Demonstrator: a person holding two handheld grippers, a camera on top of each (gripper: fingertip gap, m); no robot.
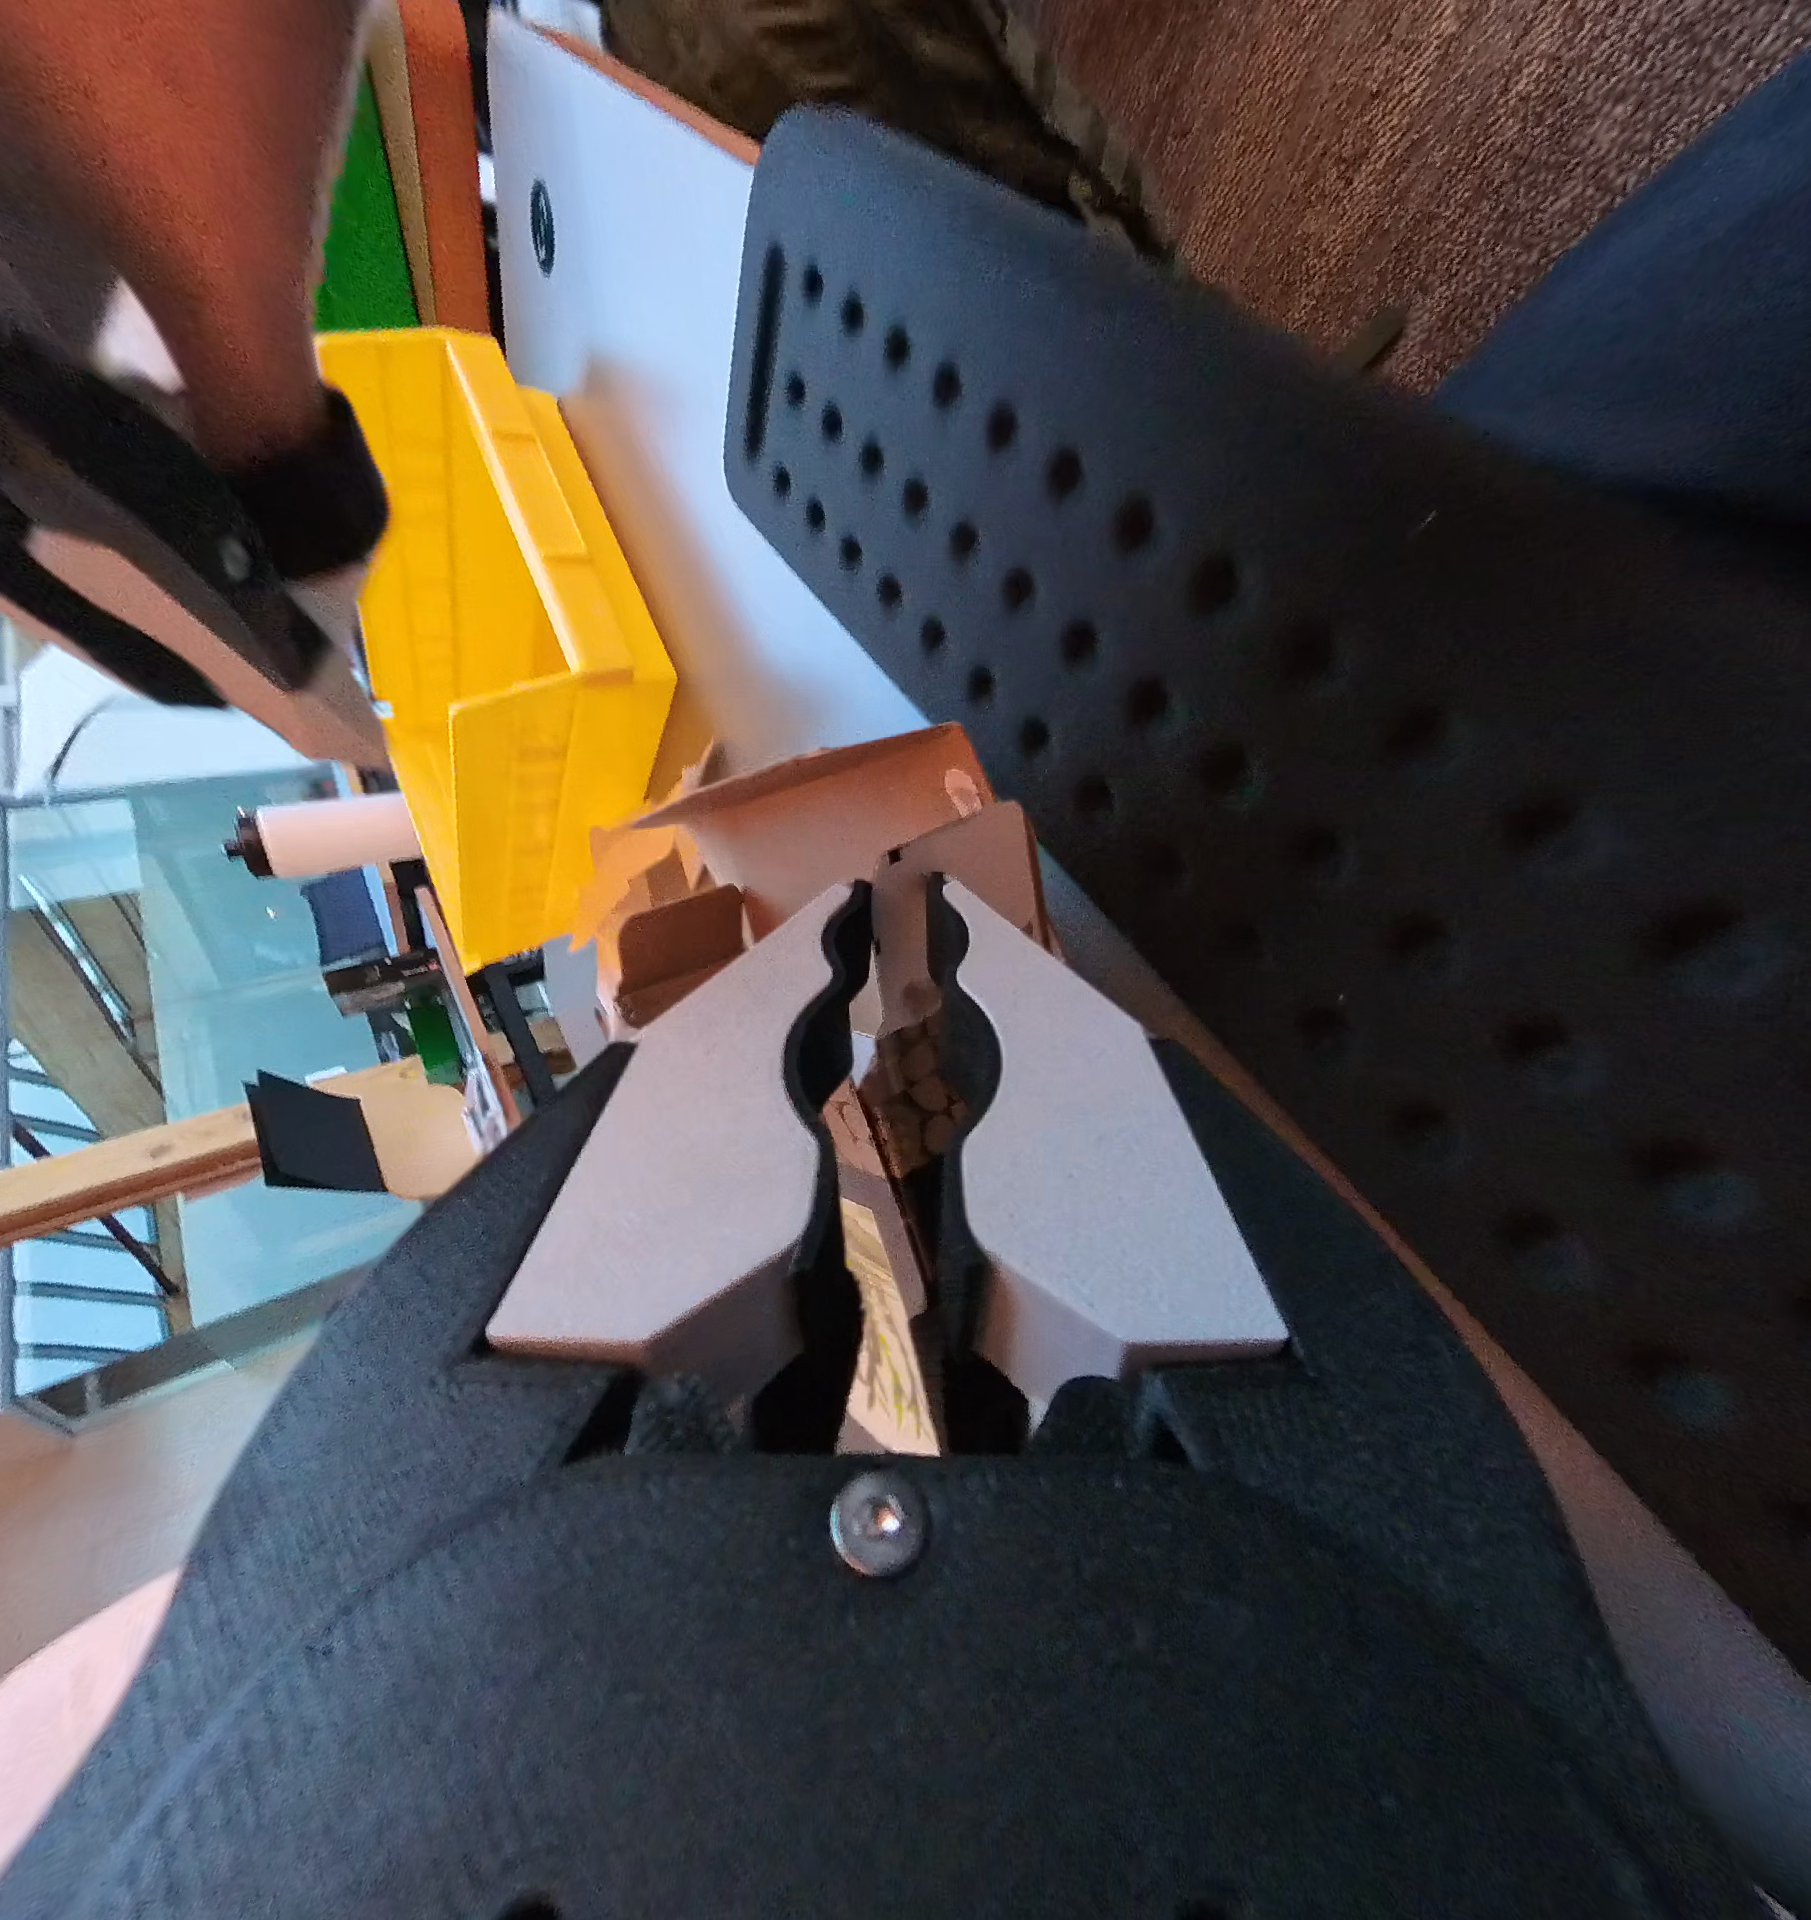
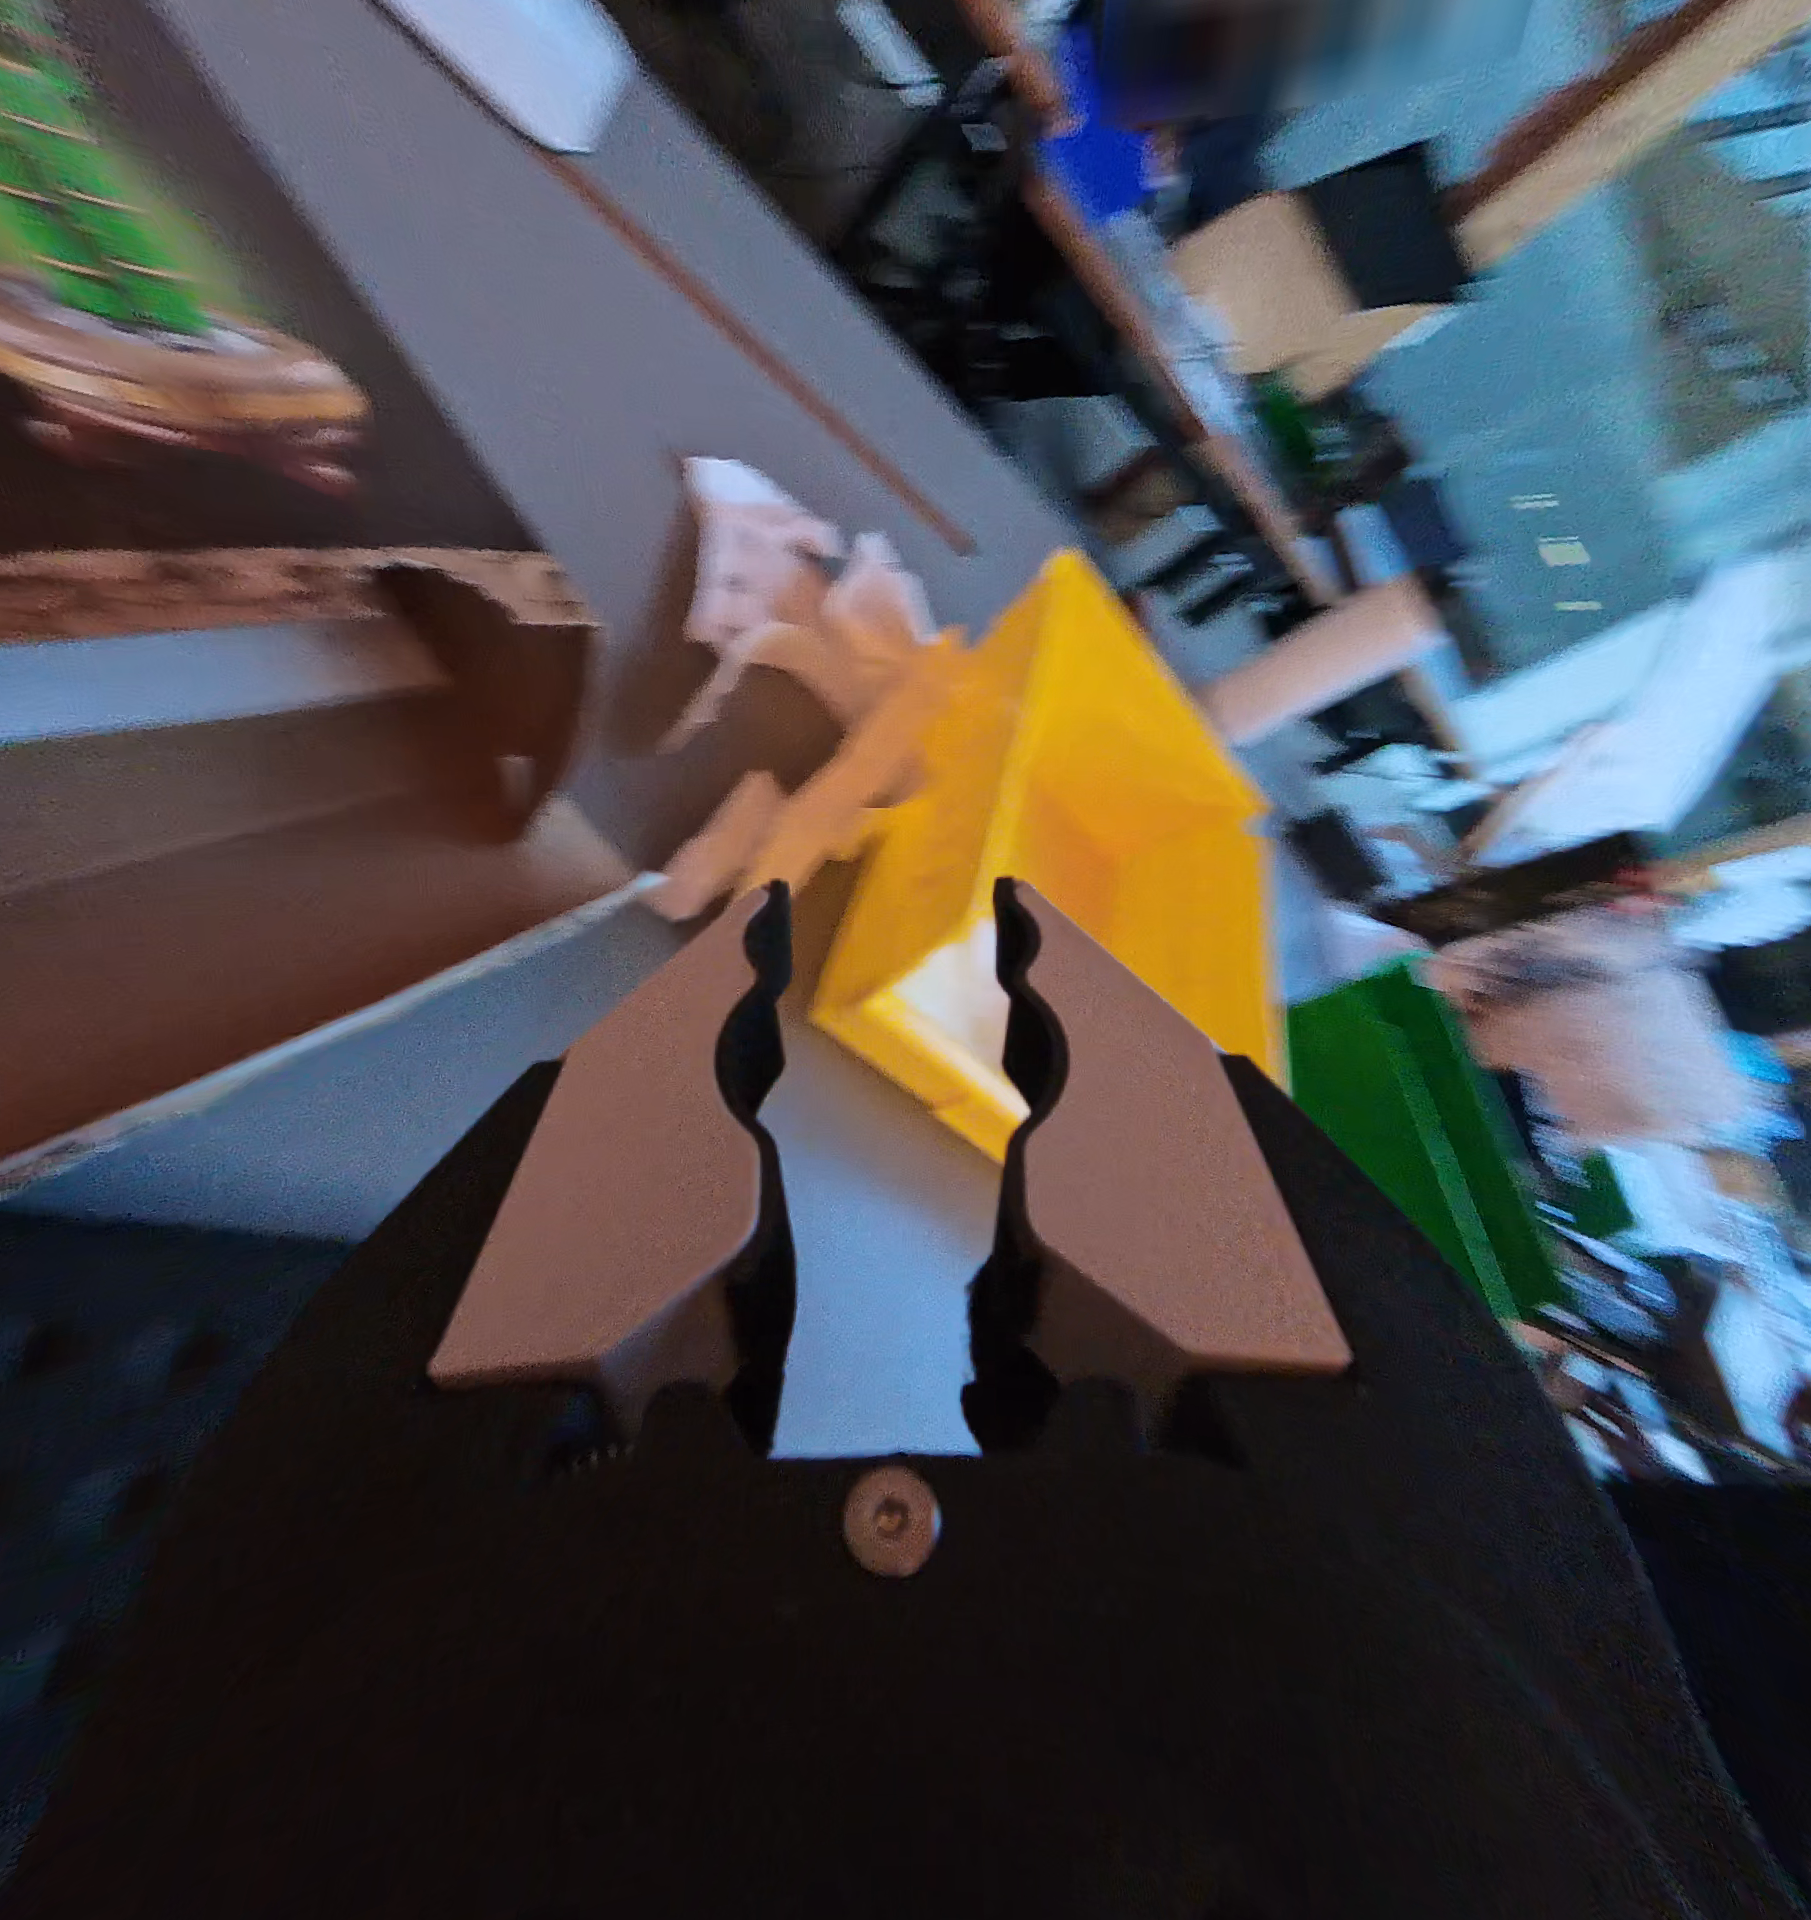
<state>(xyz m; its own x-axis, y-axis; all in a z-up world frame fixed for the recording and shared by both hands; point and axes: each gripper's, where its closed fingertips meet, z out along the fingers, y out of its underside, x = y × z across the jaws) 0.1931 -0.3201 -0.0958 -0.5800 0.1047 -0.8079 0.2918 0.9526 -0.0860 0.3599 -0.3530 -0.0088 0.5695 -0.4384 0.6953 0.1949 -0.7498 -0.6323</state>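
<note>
In the left wrist view my left gripper is shut on a thin flap of an open brown cardboard box. Small brown round pieces show inside the box between the fingers. A yellow plastic bin stands on the white table just beyond the box. My right gripper is open and empty, close above the table, with the yellow bin right ahead of its tips. It also shows in the left wrist view, blurred, at the upper left. The right wrist view is motion-blurred.
A black perforated board lies along the table beside the box. Torn pale cardboard or paper sticks up by the yellow bin. A green bin stands to the right of the yellow one. Brown carpet lies beyond the table. Left tips to right tips: about 20 centimeters.
</note>
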